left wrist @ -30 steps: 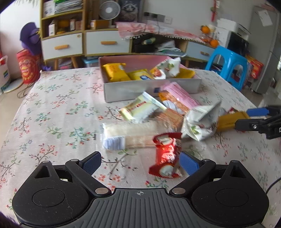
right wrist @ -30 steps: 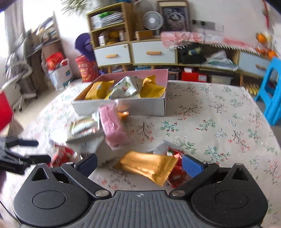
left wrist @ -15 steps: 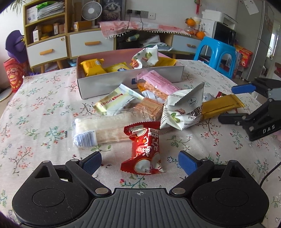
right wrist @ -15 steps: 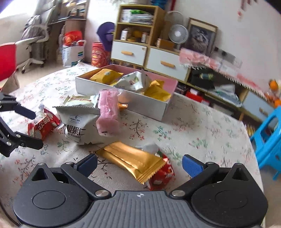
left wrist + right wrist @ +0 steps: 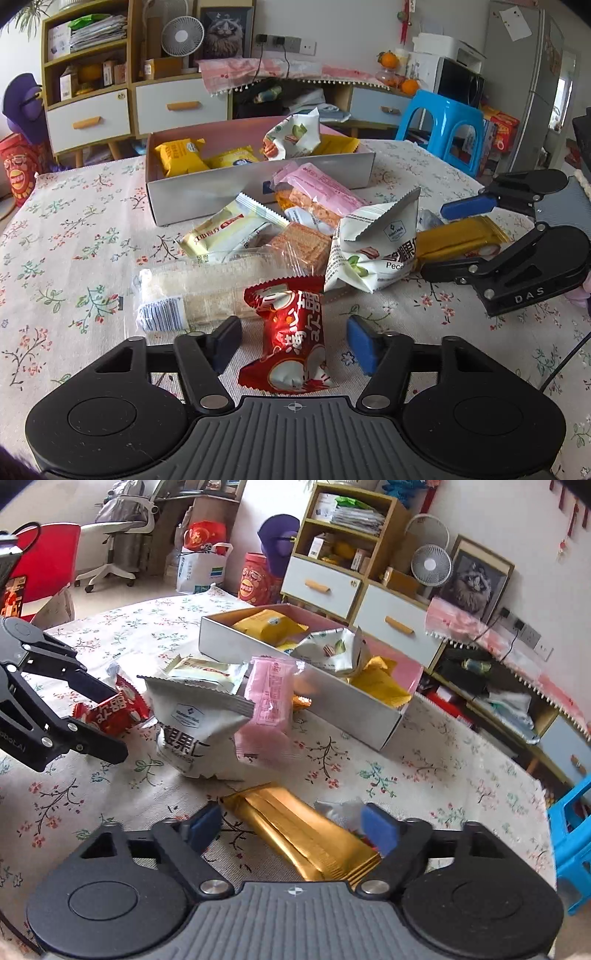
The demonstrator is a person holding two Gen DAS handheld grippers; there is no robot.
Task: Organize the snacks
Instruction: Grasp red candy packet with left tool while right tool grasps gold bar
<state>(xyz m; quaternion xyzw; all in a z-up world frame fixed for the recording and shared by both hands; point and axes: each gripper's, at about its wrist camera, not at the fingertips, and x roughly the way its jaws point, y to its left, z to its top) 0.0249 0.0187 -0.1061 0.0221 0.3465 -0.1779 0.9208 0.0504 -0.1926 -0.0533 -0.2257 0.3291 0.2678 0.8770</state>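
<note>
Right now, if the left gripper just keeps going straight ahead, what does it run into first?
Probably the red snack packet lying between the left gripper's part-closed jaws, not yet pinched.

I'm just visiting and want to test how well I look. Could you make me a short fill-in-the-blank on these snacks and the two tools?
1. The packet between the left tool's fingers is coloured ____.
2. The long wrapper between the right tool's fingers is coloured ____.
3. The yellow packets lie inside the ____.
4. The cloth on the table has a ____ pattern.

Missing words: red; gold; box; floral
</note>
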